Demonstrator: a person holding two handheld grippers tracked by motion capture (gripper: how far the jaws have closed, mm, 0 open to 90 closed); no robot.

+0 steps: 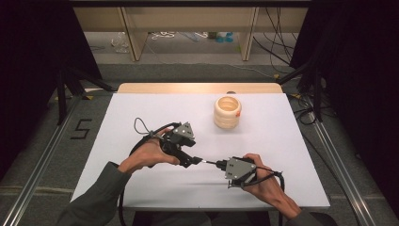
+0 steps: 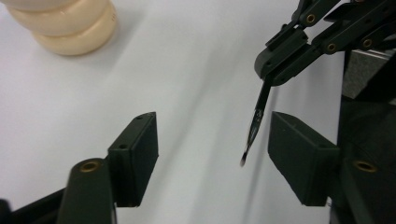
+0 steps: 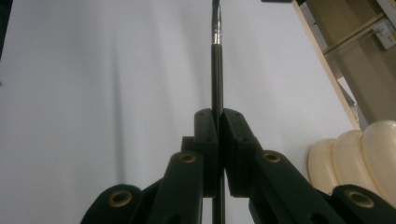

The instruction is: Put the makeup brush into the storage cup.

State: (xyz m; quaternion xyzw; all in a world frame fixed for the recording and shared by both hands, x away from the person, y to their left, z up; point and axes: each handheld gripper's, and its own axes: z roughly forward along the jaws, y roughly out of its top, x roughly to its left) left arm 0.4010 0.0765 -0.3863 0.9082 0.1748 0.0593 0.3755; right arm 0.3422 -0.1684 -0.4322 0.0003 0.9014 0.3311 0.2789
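Note:
A thin dark brush (image 1: pixel 208 162) with a small pale tip runs between the two grippers near the table's front edge. My right gripper (image 1: pixel 219 165) is shut on its handle; in the right gripper view the jaws (image 3: pixel 218 135) pinch the brush (image 3: pixel 215 60), which points straight away. My left gripper (image 1: pixel 194 160) stands open. In the left gripper view the brush (image 2: pixel 258 112) hangs with its tip between my left gripper's (image 2: pixel 212 154) jaws, nearer the right one and touching neither. The right gripper (image 2: pixel 280 65) shows there at the upper right.
A cream ribbed pot (image 1: pixel 227 112) stands upright at the back right of the white table (image 1: pixel 141 108); it also appears as a cream pot (image 2: pixel 70 23) and a cream pot (image 3: pixel 355 154). Cables trail from both grippers toward the front edge.

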